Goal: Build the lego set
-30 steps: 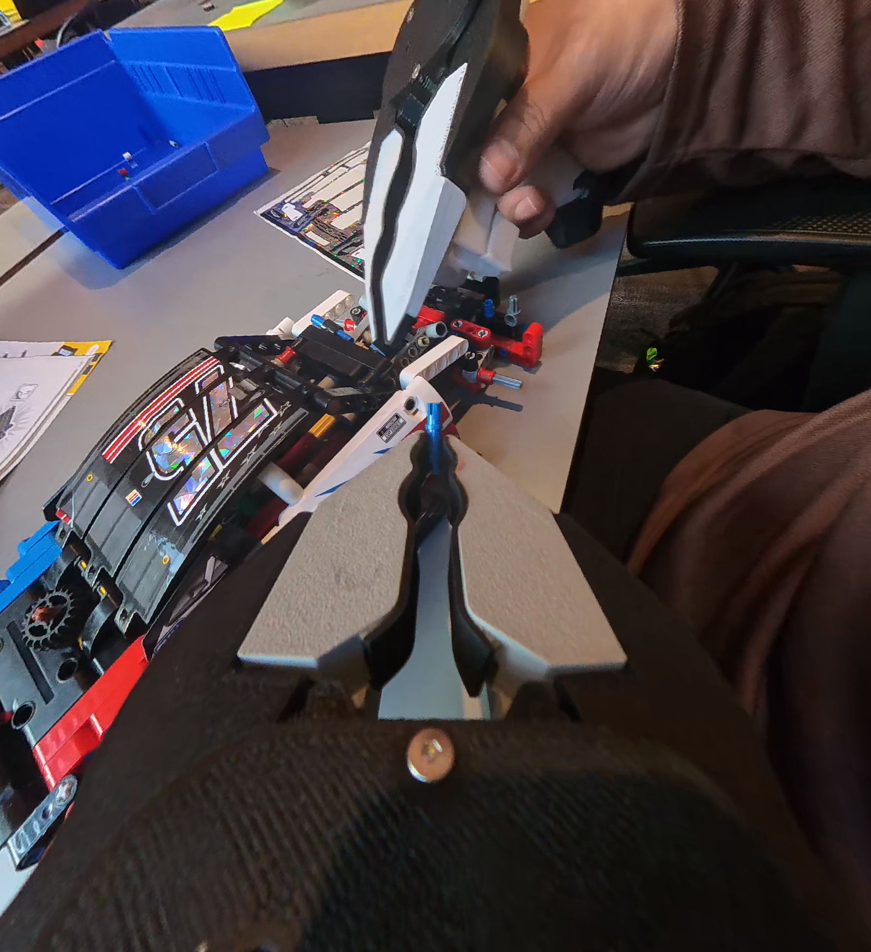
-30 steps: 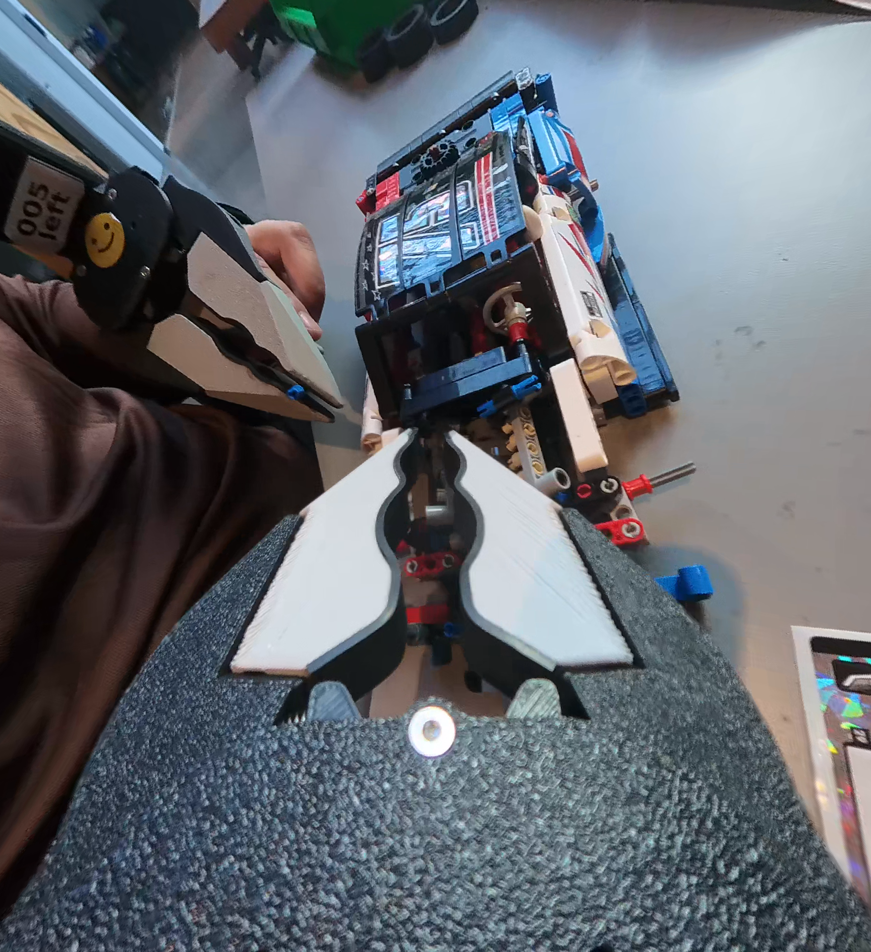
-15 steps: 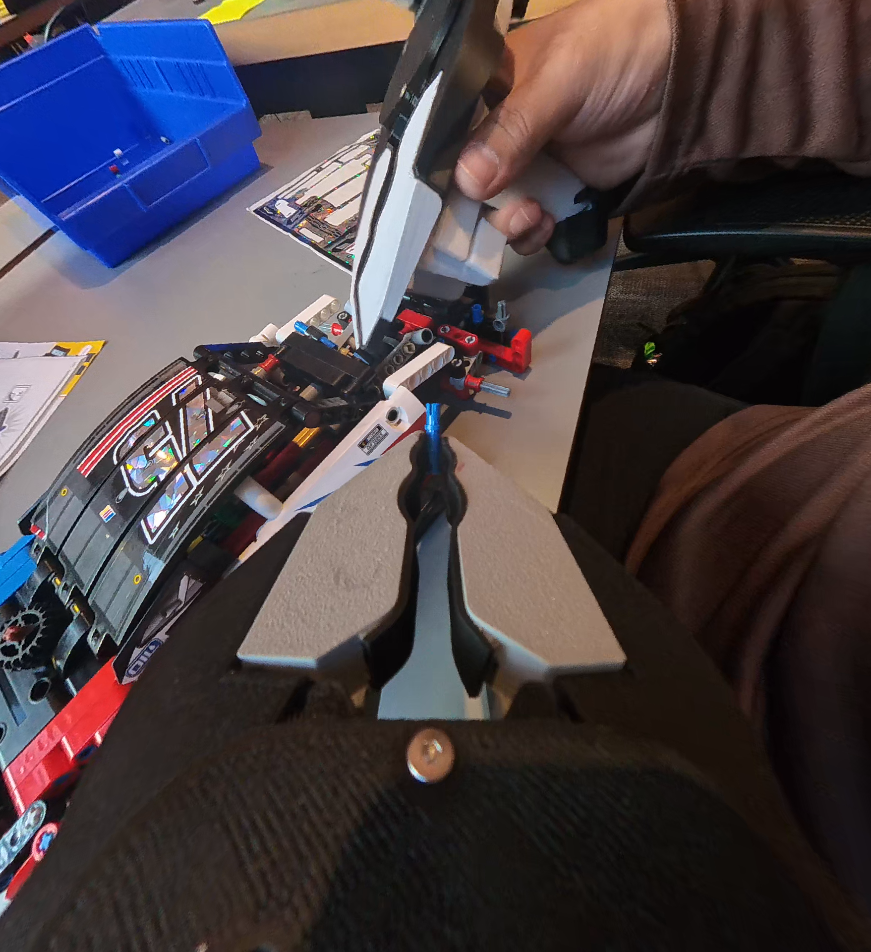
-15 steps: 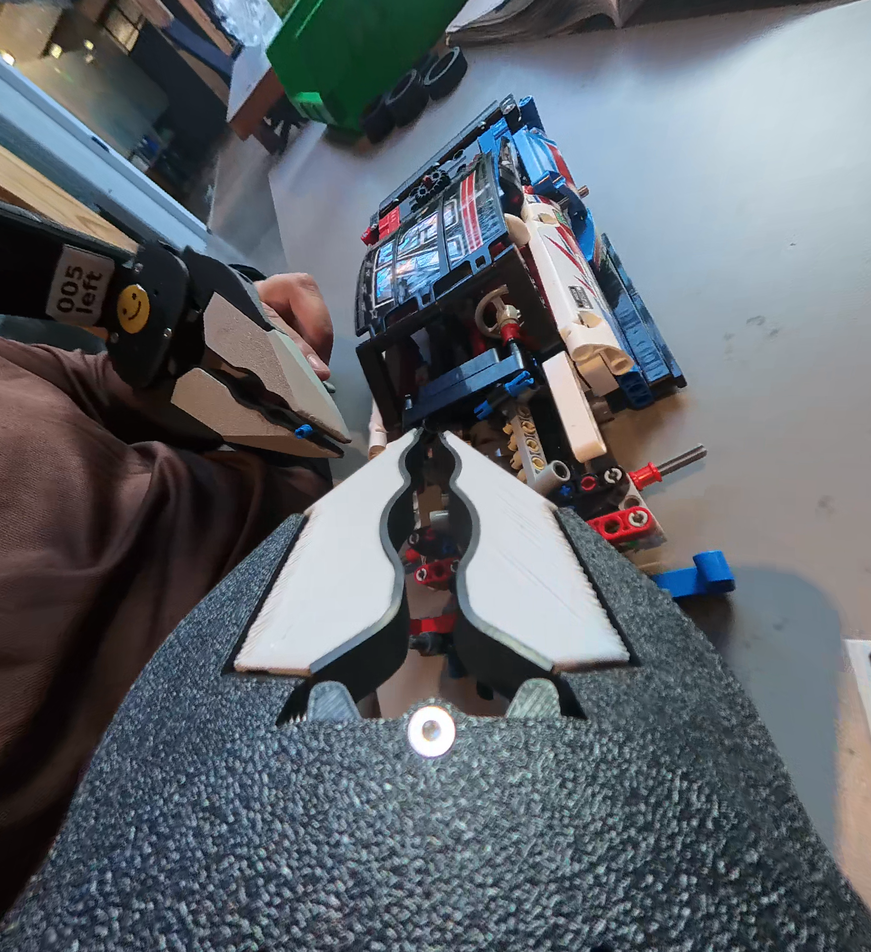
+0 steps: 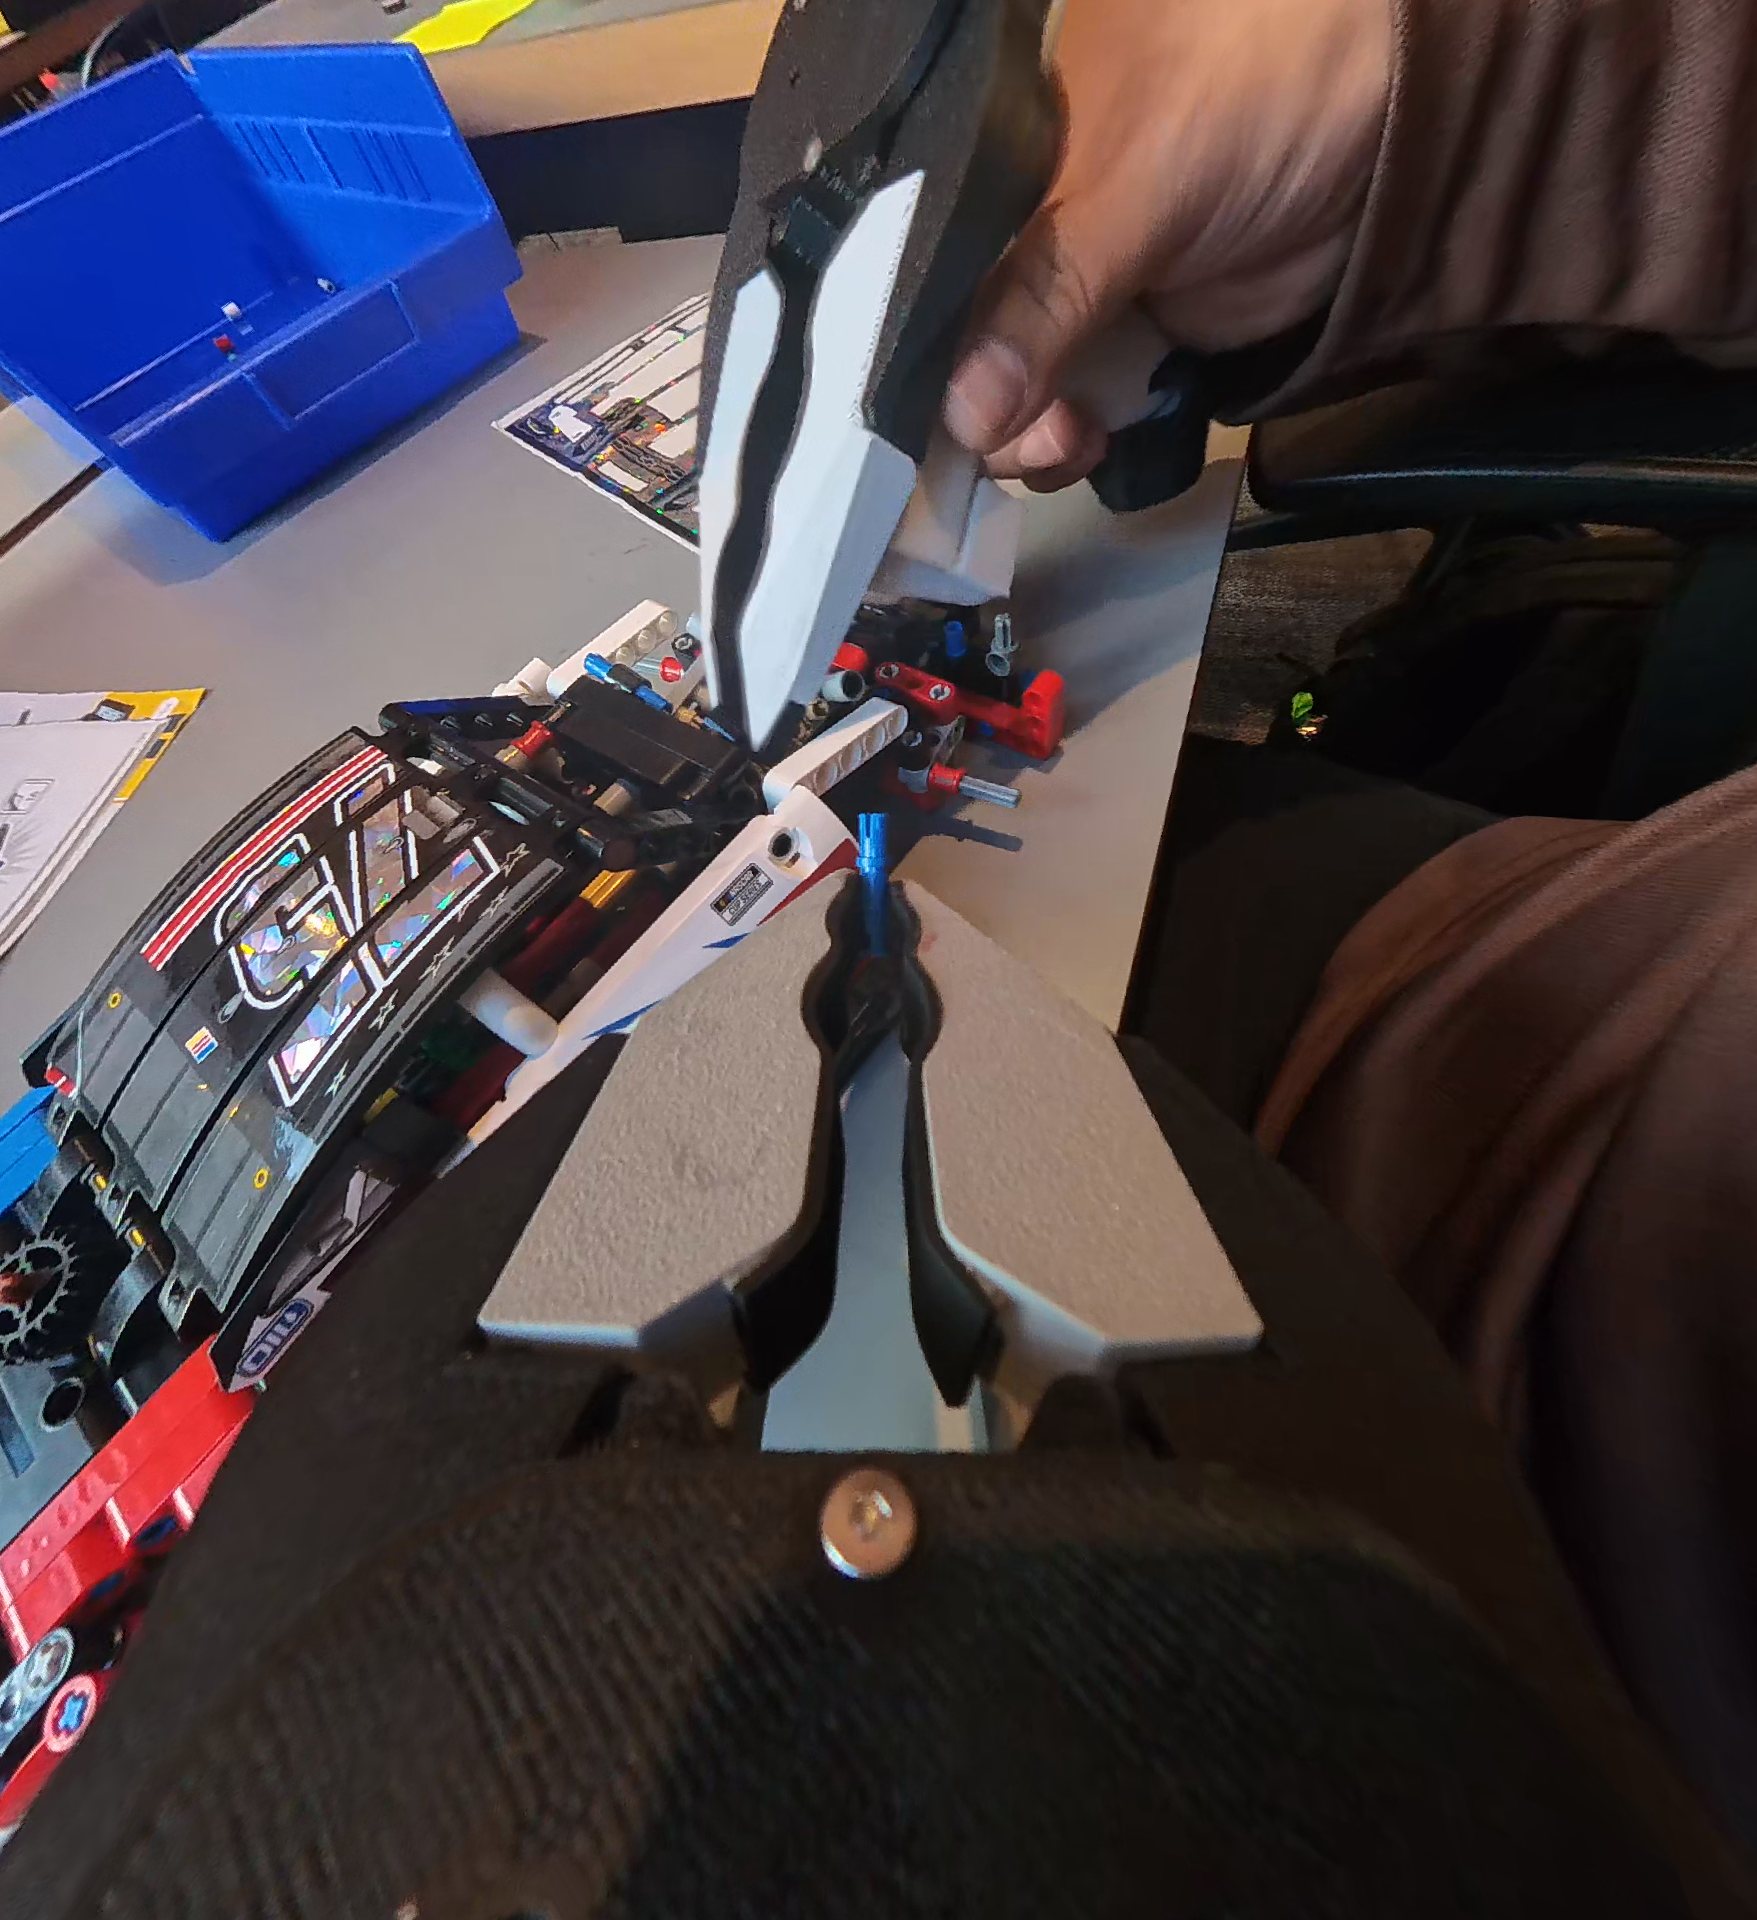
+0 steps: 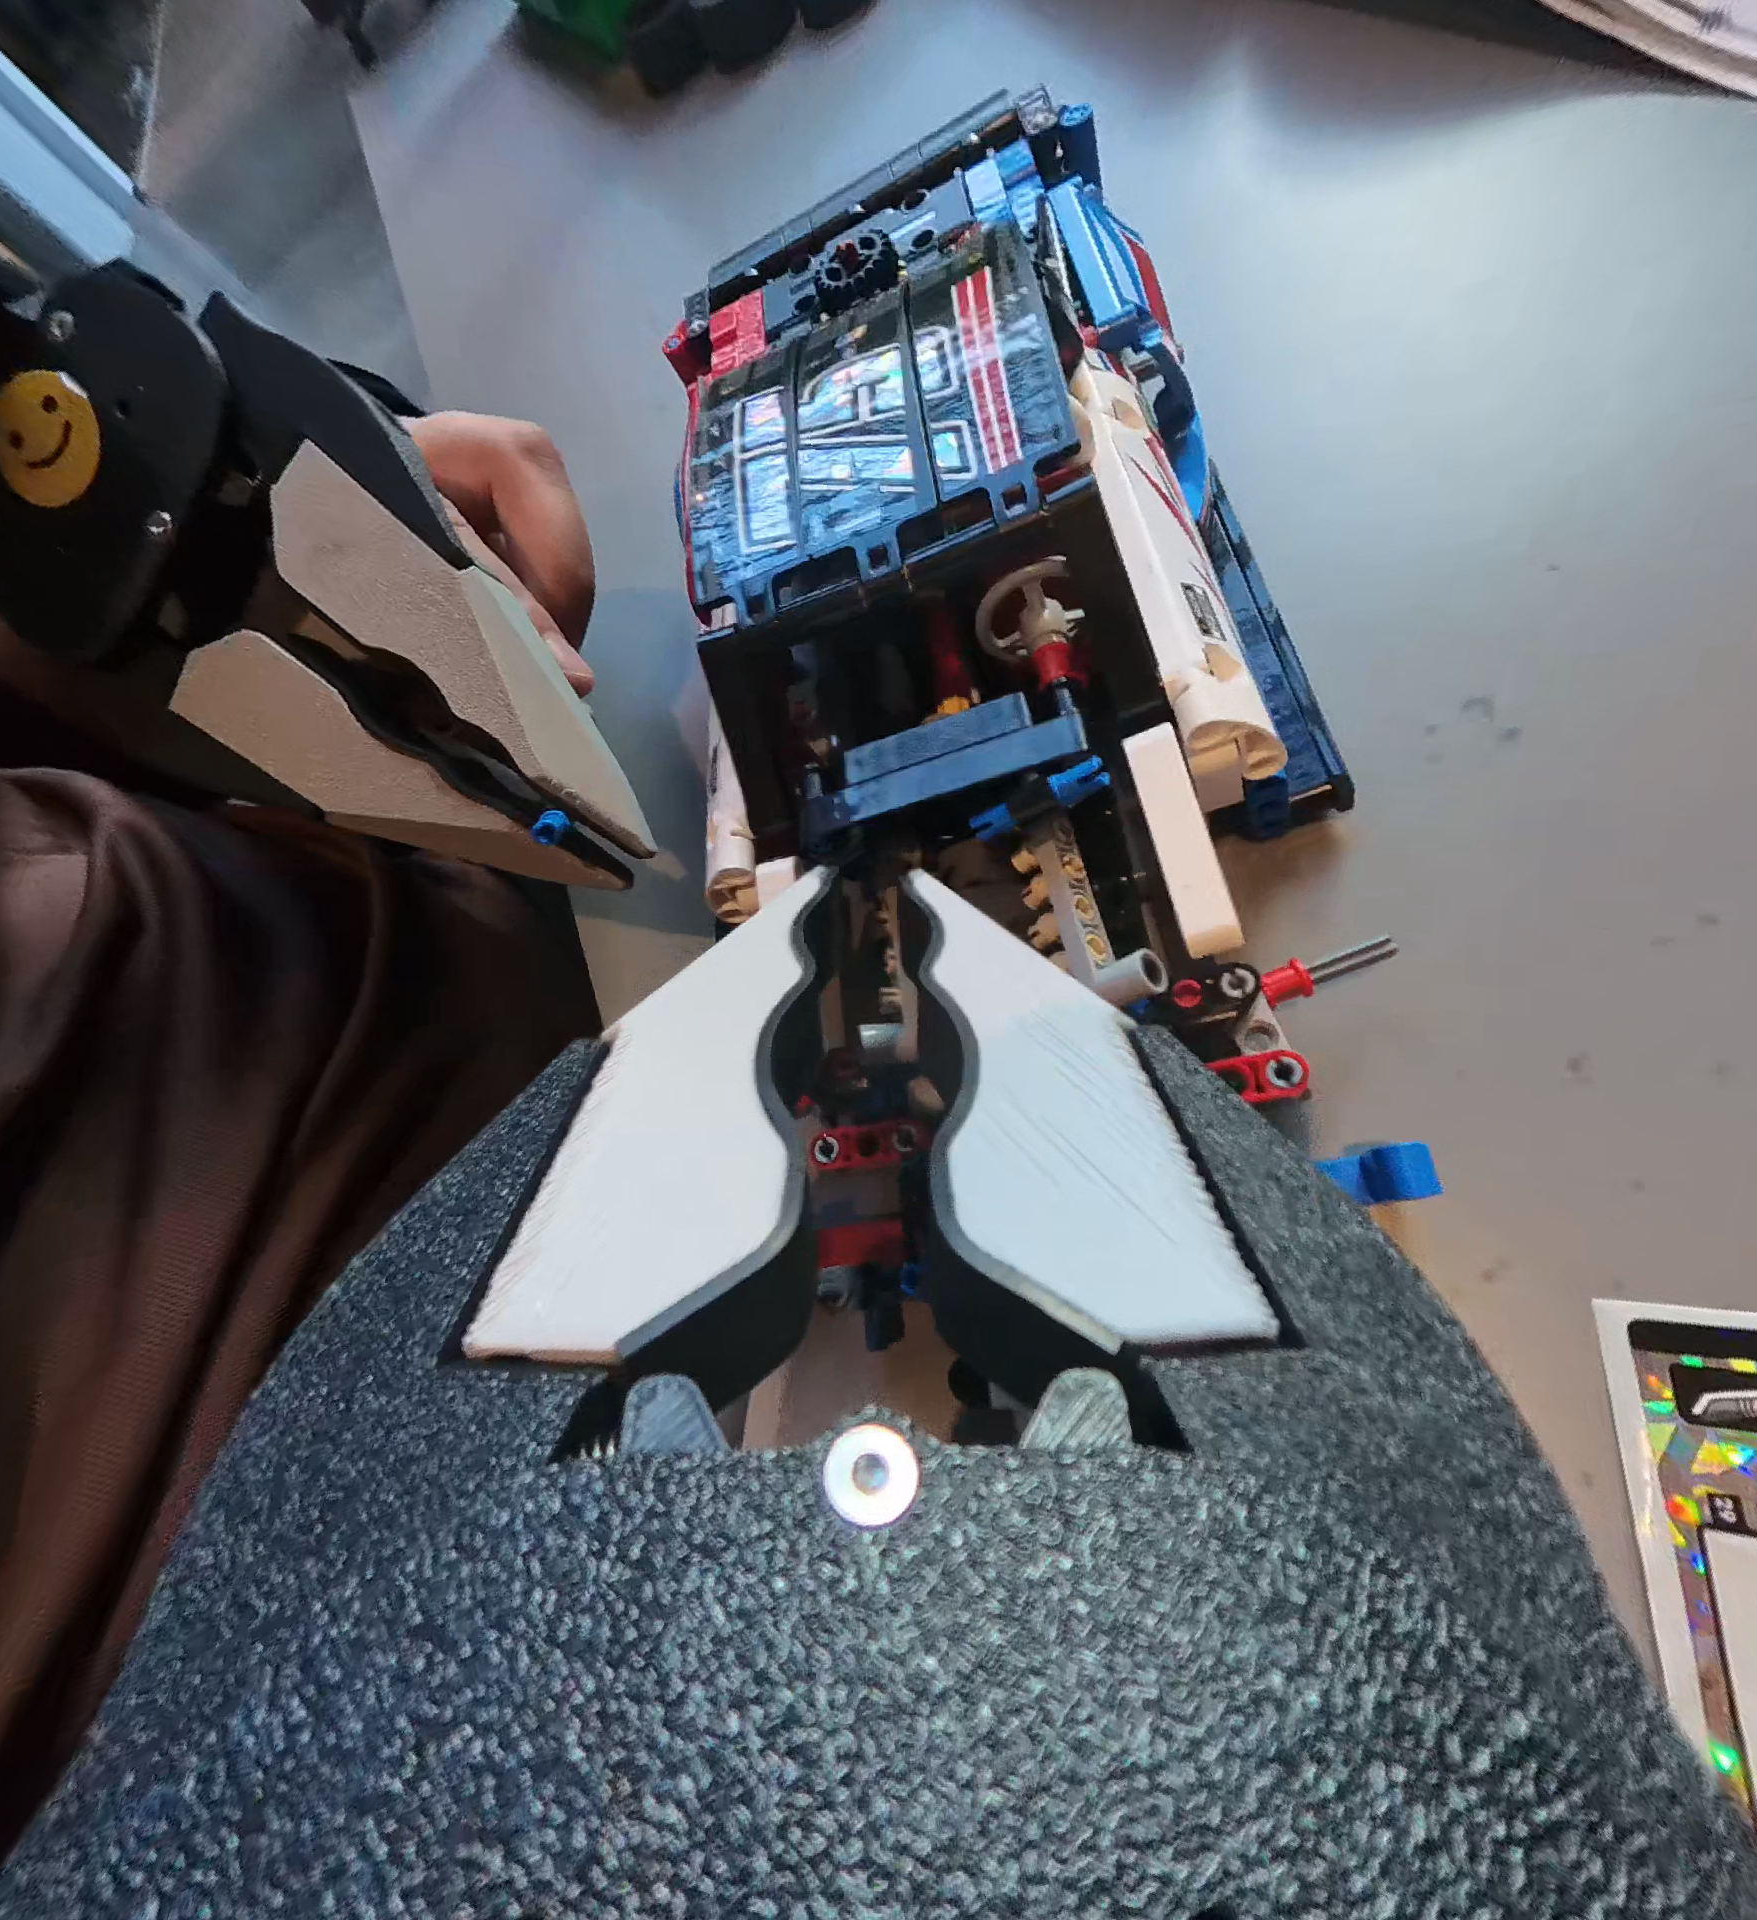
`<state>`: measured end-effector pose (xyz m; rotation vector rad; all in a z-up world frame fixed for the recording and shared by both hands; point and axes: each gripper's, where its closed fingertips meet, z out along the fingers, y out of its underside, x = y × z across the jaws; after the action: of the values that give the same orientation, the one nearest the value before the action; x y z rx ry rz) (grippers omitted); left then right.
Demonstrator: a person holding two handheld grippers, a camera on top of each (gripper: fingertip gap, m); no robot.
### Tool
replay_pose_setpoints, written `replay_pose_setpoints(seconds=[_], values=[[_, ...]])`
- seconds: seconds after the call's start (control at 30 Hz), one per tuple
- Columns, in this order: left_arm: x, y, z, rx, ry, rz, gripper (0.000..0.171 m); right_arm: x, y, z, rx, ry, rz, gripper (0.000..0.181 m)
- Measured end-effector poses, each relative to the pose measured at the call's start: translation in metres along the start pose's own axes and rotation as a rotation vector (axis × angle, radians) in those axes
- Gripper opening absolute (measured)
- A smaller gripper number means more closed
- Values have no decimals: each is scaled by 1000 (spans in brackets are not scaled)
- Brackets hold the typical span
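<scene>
lifted slightly, right claw (image 6: 869, 883) parted over lego car (image 6: 957, 499); left claw (image 5: 874, 894) pinches blue pin (image 5: 872, 868).

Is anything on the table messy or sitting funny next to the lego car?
Yes, a little. A loose blue piece lies alone on the grey table, apart from the car. The car's near end looks unfinished, with bare red beams and a pin sticking out.
</scene>
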<state>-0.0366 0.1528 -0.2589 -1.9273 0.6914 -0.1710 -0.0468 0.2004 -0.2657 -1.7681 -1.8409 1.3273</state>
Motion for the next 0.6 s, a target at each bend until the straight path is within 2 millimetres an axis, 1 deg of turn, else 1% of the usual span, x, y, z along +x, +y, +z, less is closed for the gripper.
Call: replay_pose_setpoints(seconds=[0.03,0.13,0.23,0.47,0.6], values=[[0,0,0,1,0,-2,2,-1,-1,0,10,-2,-17,6],[0,0,0,3,4,-9,2,0,-3,2,22,20,-59,7],[0,-1,-1,6,6,-11,2,-2,-4,0,28,-24,-5,10],[0,0,0,3,12,-17,2,0,-9,-2,80,-72,66,11],[0,0,0,1,13,-18,2,1,-11,-2,94,-95,95,8]])
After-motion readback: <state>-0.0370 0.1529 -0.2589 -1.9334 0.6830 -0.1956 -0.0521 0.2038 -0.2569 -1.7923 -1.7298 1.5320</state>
